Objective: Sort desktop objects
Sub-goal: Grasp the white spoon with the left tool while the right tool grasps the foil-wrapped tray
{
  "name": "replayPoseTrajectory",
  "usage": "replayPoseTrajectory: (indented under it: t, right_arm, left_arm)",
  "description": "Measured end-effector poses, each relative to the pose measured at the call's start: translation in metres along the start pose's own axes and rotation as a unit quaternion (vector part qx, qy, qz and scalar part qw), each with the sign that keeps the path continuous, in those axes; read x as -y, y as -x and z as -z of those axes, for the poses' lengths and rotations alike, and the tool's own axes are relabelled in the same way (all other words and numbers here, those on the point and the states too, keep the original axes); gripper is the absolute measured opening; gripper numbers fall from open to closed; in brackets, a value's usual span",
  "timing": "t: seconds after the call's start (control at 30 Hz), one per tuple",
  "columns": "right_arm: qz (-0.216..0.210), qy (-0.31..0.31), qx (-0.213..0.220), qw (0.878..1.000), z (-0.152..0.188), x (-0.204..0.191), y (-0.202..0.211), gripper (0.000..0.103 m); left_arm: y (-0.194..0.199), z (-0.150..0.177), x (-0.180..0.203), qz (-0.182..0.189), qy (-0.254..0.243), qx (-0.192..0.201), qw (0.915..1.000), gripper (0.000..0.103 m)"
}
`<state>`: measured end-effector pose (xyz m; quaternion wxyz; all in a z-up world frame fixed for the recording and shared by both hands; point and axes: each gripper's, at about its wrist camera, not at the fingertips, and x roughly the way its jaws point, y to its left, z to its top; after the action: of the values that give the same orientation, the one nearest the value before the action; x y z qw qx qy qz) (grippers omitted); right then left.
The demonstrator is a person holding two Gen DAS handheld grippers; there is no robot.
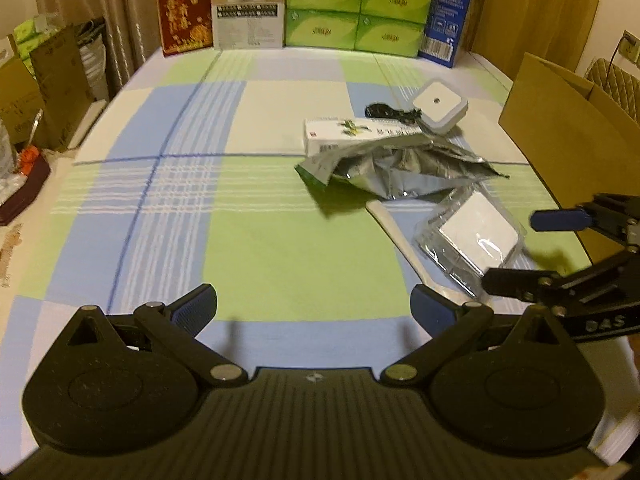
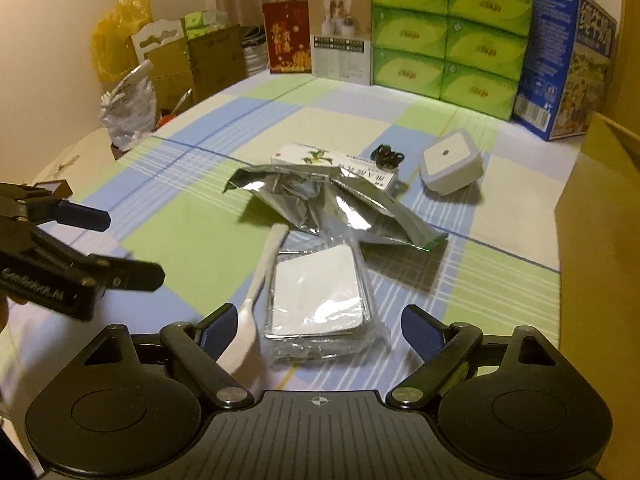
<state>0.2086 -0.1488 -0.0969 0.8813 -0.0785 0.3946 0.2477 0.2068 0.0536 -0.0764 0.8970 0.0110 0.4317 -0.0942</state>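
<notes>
Facing right gripper point(image 2: 316, 322), jaws spread and empty: clear-wrapped white flat pack point(image 2: 318, 294) dead ahead, long axis along the fingers; left gripper point(image 1: 314, 310) likewise spread, farther.

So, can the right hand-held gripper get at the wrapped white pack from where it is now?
Probably yes. The right hand-held gripper is open and the wrapped white pack lies straight ahead between its fingers, nothing on top. The white spoon lies close alongside and might get nudged.

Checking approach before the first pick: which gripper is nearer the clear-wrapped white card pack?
Right. The right gripper, open, sits just short of the card pack, which lies between its fingers' lines. The left gripper, also open, hovers over bare cloth to the pack's left.
</notes>
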Motion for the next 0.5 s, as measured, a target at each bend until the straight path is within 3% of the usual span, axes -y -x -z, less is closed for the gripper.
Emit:
replayPoseTrajectory:
  t: [0.17, 0.37, 0.5]
  right_arm:
    - [-0.001, -0.004, -0.002, 1.0, 0.0, 0.005, -0.014, 0.081]
    - [-0.005, 0.007, -0.01, 1.0, 0.0, 0.003, -0.018, 0.061]
    - [0.01, 0.006, -0.017, 1.0, 0.004, 0.003, -0.012, 0.058]
  left_arm:
    - [-0.006, 0.003, 0.004, 0.015, -0.003, -0.005, 0.9999, 0.101]
    - [-0.011, 0.004, 0.01, 0.028, -0.001, -0.011, 0.9995, 0.101]
    - [-0.009, 0.005, 0.017, 0.034, -0.005, -0.006, 0.9994, 0.101]
